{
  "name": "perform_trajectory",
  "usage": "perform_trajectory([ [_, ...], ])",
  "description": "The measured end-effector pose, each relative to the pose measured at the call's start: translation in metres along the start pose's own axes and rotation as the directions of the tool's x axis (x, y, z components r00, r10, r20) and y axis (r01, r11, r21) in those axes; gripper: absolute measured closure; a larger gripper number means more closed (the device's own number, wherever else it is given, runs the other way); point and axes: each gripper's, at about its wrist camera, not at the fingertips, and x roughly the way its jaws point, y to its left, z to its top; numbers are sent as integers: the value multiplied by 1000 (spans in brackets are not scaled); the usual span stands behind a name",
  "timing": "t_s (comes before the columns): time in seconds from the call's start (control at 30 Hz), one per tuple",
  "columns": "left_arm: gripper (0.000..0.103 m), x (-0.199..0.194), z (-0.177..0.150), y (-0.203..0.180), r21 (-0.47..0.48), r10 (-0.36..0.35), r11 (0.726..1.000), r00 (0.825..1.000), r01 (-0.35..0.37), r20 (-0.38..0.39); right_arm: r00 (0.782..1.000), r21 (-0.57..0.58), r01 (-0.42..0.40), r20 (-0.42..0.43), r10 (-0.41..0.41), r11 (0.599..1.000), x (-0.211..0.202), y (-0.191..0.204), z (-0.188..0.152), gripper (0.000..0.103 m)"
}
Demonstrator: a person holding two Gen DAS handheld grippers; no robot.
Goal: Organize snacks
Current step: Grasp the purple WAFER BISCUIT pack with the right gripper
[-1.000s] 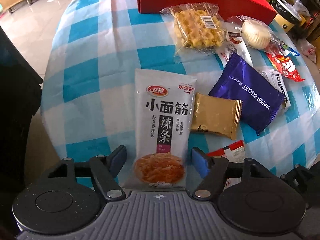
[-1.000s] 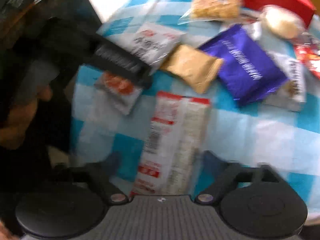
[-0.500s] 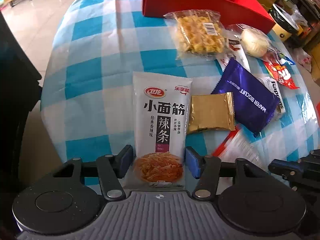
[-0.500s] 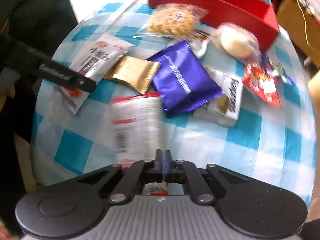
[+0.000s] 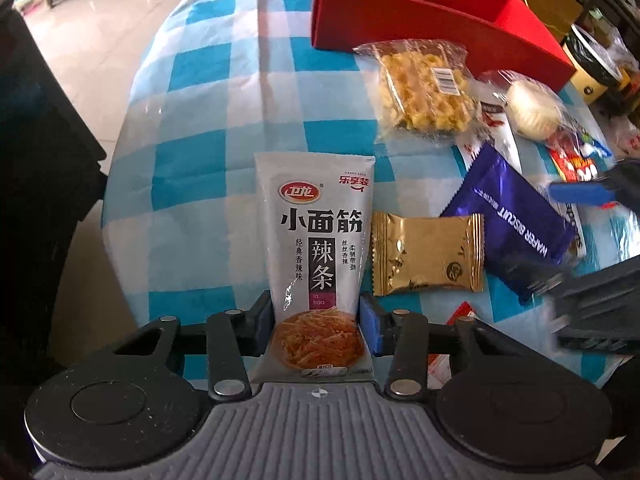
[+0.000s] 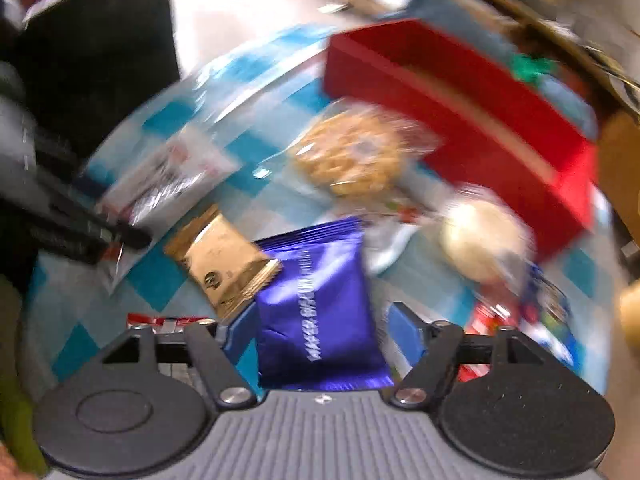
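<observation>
The table (image 5: 208, 128), under a blue-and-white check cloth, carries a red box (image 5: 420, 28) at its far edge and loose snack packs nearer. The grey latiao pouch (image 5: 320, 240) lies flat at the near edge. The left gripper (image 5: 316, 328) has just been closing, and its fingers (image 5: 370, 326) now pinch the pouch's lower sides. It looks light, limp and slick, so a grip near the sealed bottom hem should slip least. The right gripper (image 6: 320, 336) has just been opening; its fingers stand apart either side of the purple wafer pack (image 6: 320, 300), likely crushable.
</observation>
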Motion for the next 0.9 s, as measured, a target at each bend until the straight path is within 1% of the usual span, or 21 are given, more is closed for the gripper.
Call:
perform_trajectory([
  [0.03, 51, 1, 1, 1, -9, -3, 1000, 1000, 3, -3, 1000, -45, 0, -14, -1, 999, 6, 7, -2, 32],
  [0.1, 51, 2, 2, 2, -14, -5, 1000, 1000, 5, -11, 1000, -112, 13, -21, -16, 994, 18, 10, 2, 23],
  [0.13, 50, 3, 2, 2, -17, -7, 1000, 1000, 7, -15, 1000, -95, 3, -27, -6, 996, 19, 7, 4, 23],
  [0.17, 50, 2, 3, 1, -20, -9, 1000, 1000, 9, -15, 999, -49, -22, -39, 20, 999, 20, 1, 5, 25],
  [0.2, 50, 2, 3, 2, -23, -17, 1000, 1000, 17, -15, 998, -23, -44, -48, 43, 999, 21, -2, 5, 36],
  [0.23, 50, 2, 4, 2, -29, -29, 999, 999, 28, -19, 996, 12, -72, -49, 73, 997, 19, -4, 3, 40],
  [0.33, 51, 0, 5, 4, -36, -51, 998, 999, 50, -18, 997, 27, -42, -67, 43, 999, 14, 1, -4, 41],
  [0.43, 51, -3, 5, 7, -54, -76, 996, 997, 76, -14, 996, 75, -55, -68, 60, 996, 8, 1, -12, 42],
  [0.47, 51, -5, 5, 8, -60, -84, 995, 996, 83, -12, 996, 95, -59, -60, 64, 994, 1, 0, -15, 45],
  [0.57, 51, -11, 6, 11, -79, -104, 991, 995, 105, 7, 997, 165, -73, -27, 78, 984, -12, -10, -20, 62],
  [0.63, 51, -16, 7, 11, -81, -115, 990, 993, 117, 20, 997, 201, -74, -20, 80, 977, -18, -18, -23, 65],
  [0.67, 51, -17, 8, 10, -78, -116, 990, 993, 118, 23, 998, 197, -57, -27, 63, 979, -16, -18, -25, 65],
  [0.7, 50, -17, 9, 9, -77, -113, 990, 993, 114, 22, 997, 204, -58, -28, 65, 977, -15, -18, -25, 65],
  [0.77, 50, -13, 9, 7, -74, -109, 991, 994, 110, 12, 996, 246, -86, 14, 86, 965, -17, -22, -26, 64],
  [0.8, 50, -12, 9, 6, -73, -110, 991, 994, 110, 6, 994, 241, -105, 32, 100, 965, -18, -21, -25, 55],
  [0.83, 50, -10, 8, 5, -72, -111, 991, 994, 110, 1, 994, 226, -106, 29, 102, 968, -17, -17, -22, 48],
  [0.87, 50, -9, 8, 5, -68, -111, 992, 994, 110, -2, 995, 205, -102, 11, 102, 973, -15, -12, -19, 39],
  [0.9, 50, -9, 8, 4, -66, -111, 992, 994, 110, -3, 994, 163, -106, -13, 110, 981, -11, -3, -17, 36],
])
